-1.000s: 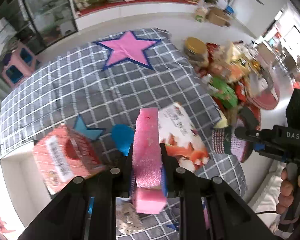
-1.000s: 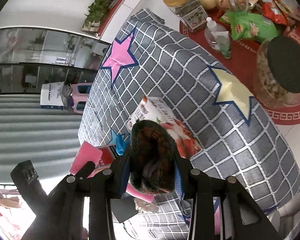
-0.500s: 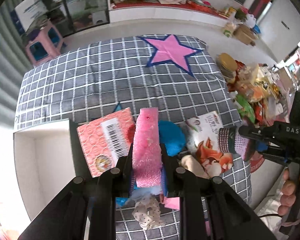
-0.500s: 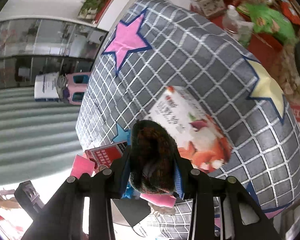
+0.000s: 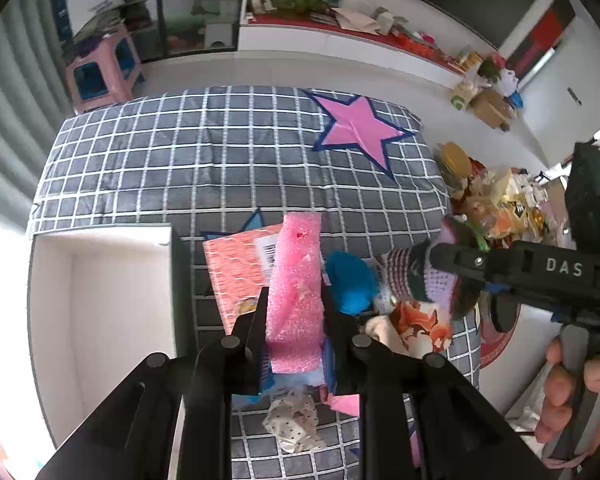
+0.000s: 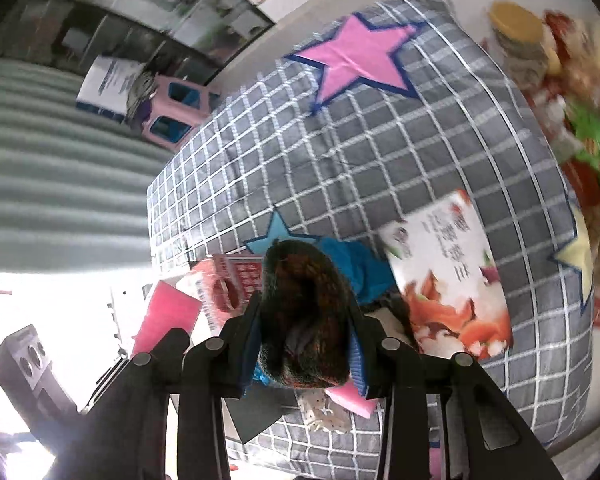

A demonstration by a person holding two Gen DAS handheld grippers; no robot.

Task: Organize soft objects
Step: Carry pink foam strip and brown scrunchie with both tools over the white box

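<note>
Left tongs (image 5: 296,312): closed narrow on a pink foam strip (image 5: 296,280), which stands upright between the fingers and rises well past their tips.

Right tongs (image 6: 306,320): closed on a dark knitted piece (image 6: 304,312), brown-black with orange flecks, bunched between the fingers. From the left wrist view the same tongs (image 5: 440,258) enter from the right, gripping a striped purple and dark knit (image 5: 416,280); a hand (image 5: 572,376) holds the handle.

Grey checked cover (image 5: 220,160): white grid lines, a large pink star (image 5: 358,126), a small blue star (image 6: 276,232) and a pale yellow star (image 6: 578,256) at the right edge.

Lying on the cover, below the tongs:
- red-orange packet with a barcode label (image 5: 236,272), just behind the foam strip;
- blue soft item (image 5: 350,280), beside the packet;
- white printed bag with orange pictures (image 6: 448,276), to the right of the blue item;
- white dotted cloth scrap (image 5: 292,424), nearest the camera;
- pink foam block (image 6: 350,398), partly hidden under the right tongs.

White open box (image 5: 100,320): at the cover's left edge, beside the red-orange packet.

Floor to the right: red mat with a gold-lidded jar (image 5: 456,160) and assorted packets.

Background: pink stool (image 5: 100,68).
</note>
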